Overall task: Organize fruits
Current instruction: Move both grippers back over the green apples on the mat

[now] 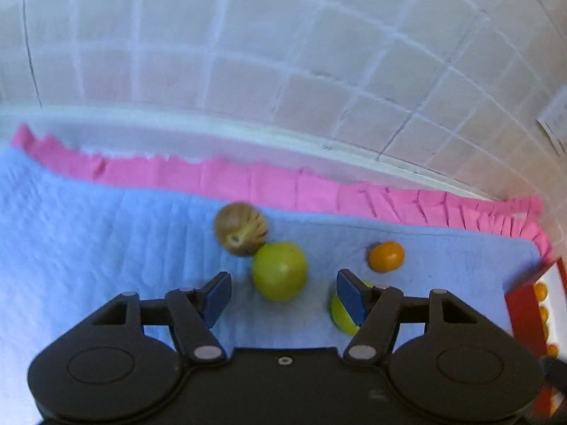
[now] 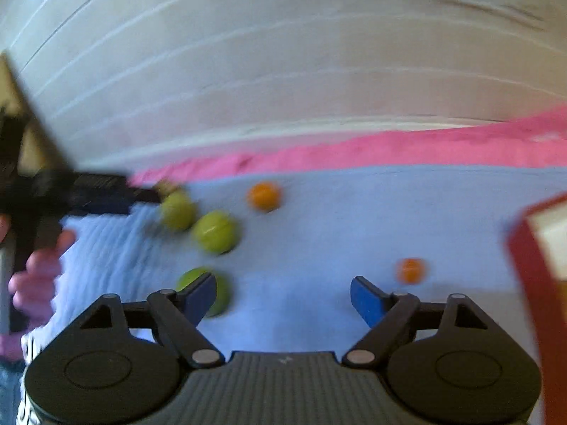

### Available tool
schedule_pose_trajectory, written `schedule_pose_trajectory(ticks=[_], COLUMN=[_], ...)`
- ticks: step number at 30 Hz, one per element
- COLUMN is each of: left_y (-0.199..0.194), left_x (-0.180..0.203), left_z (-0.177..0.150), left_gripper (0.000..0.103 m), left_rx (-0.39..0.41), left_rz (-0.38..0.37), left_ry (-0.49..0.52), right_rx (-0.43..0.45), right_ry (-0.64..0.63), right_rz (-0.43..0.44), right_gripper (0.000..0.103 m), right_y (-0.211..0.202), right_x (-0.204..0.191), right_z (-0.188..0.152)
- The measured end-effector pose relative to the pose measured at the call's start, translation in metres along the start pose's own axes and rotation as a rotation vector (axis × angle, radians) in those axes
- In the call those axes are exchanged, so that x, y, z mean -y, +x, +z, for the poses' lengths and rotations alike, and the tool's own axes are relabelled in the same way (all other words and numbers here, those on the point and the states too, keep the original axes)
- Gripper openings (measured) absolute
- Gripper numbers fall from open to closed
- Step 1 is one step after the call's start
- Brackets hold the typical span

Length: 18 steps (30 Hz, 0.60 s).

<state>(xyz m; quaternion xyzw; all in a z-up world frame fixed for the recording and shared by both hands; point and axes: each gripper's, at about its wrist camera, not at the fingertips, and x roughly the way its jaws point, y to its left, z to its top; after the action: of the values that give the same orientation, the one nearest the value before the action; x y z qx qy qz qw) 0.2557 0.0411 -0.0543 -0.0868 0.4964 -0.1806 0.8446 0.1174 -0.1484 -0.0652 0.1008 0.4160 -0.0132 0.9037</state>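
Both hand-held grippers, left (image 1: 283, 295) and right (image 2: 283, 297), hover released over loose green fruit (image 1: 279, 271) near the blue cloth's (image 1: 88, 248) far edge, needing descent and closing.

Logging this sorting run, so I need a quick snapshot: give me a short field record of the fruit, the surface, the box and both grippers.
surface: blue cloth with pink frill
green fruits: three loose on the cloth, e.g.
brown fruit: one, touching a green fruit
oranges on cloth: two
red box: at the cloth's right edge, oranges inside
left gripper: open, empty
right gripper: open, empty
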Motion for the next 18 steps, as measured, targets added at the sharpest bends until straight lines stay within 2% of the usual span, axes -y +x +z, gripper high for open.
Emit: schedule_pose_trajectory(ticks=[4, 7, 14, 17, 18], left_y=[0.021, 0.033, 0.044, 0.045, 0.043], left_x=[-0.014, -0.017, -0.004, -0.002, -0.002], left_z=[-0.002, -0.002, -0.005, -0.009, -0.010], left_gripper=[0.078, 0.078, 0.078, 0.072, 0.067], left_rx=[-0.022, -0.024, 0.011, 0.030, 0.035], left_rz=[0.002, -0.015, -0.006, -0.001, 0.003], left_ry=[-0.060, -0.069, -0.023, -0.008, -0.005], right_rx=[-0.030, -0.035, -0.074, -0.071, -0.071], right_ry=[-0.067, -0.077, -0.078, -0.078, -0.086], right_rz=[0.041, 0.071, 0.087, 0.105, 0.104], right_gripper=[0.084, 0.085, 0.085, 0.085, 0.085], right_y=[0.030, 0.045, 0.073, 0.079, 0.082], right_x=[-0.025, -0.030, -0.035, -0.037, -0.038], right_z=[-0.003, -0.004, -0.007, -0.007, -0.006])
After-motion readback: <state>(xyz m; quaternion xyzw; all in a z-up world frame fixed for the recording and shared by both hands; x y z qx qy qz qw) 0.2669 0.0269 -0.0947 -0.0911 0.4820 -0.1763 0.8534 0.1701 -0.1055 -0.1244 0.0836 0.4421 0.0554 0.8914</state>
